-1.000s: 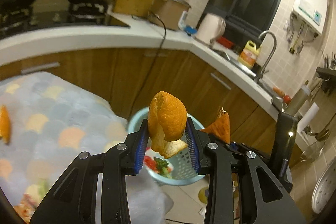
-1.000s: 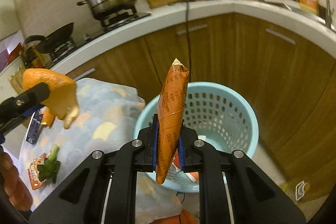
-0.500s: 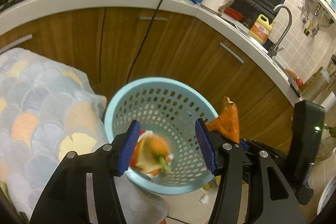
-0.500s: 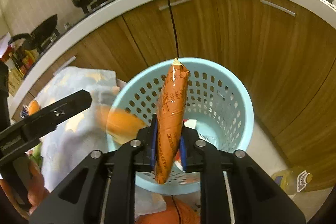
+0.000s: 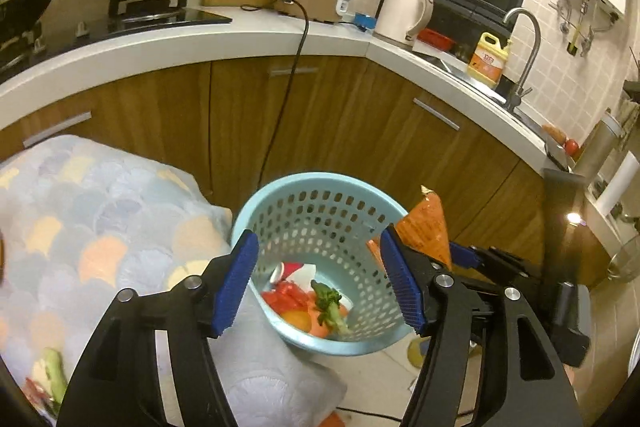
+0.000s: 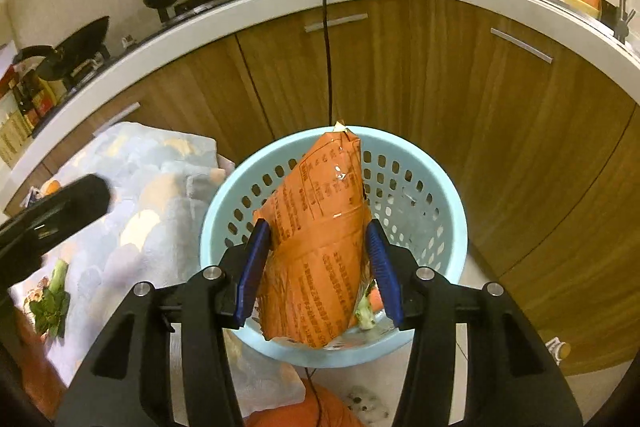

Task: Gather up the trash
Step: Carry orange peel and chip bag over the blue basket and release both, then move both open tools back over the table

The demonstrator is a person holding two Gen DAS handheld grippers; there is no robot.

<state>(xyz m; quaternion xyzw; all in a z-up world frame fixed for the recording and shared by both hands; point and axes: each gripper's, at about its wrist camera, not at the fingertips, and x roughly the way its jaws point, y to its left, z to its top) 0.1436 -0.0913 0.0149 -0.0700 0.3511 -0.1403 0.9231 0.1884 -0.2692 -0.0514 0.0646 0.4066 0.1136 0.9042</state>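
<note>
A light blue perforated basket stands on the floor beside the table. My left gripper hovers over it, jaws still opening, nothing between them. An orange peel lies in the basket bottom with red scraps and a green stalk. My right gripper is above the basket too, its jaws opening. The orange snack wrapper stands loosely between its pads, broad face toward the camera.
The table's pastel scale-patterned cloth lies to the left with vegetable scraps on it. Wooden cabinets and a white counter curve behind the basket. A black cable hangs down to the floor. A small bottle lies on the floor, right.
The left gripper let go of the orange peel, which fell into the basket, and its jaws spread wider. The right jaws parted around the wrapper, which turned broadside. Both grippers sank toward the basket.
</note>
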